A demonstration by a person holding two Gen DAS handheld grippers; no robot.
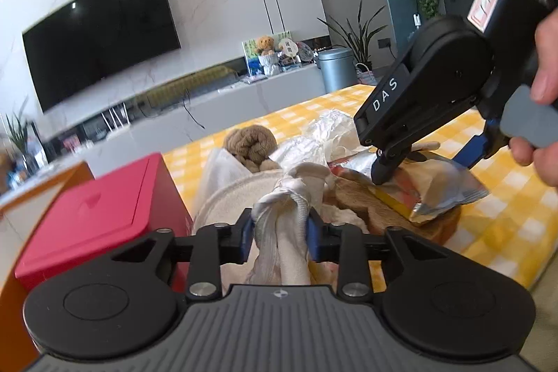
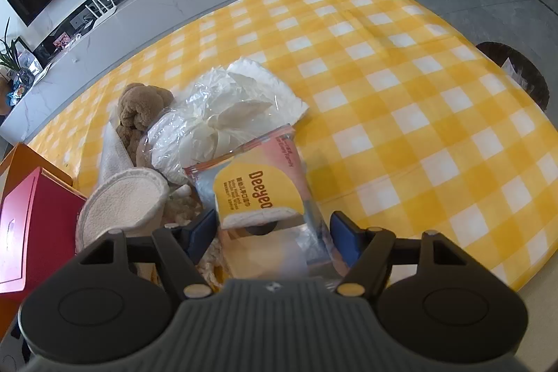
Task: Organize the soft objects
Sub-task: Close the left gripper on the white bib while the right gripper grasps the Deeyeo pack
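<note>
White letters "DAS" stand on the black arm of the right gripper (image 1: 418, 159). "Deeyeo" is printed in red on the yellow panel of the tissue pack (image 2: 265, 194); its smaller print is unreadable.

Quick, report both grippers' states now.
Left gripper: shut on the knotted white cloth.
Right gripper: straddles the Deeyeo pack; grip cannot be told.

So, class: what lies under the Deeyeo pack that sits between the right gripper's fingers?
Under the Deeyeo pack you can see a brown furry item and, at the edge, the yellow checked tablecloth. Whatever lies directly beneath the pack's middle is covered.
</note>
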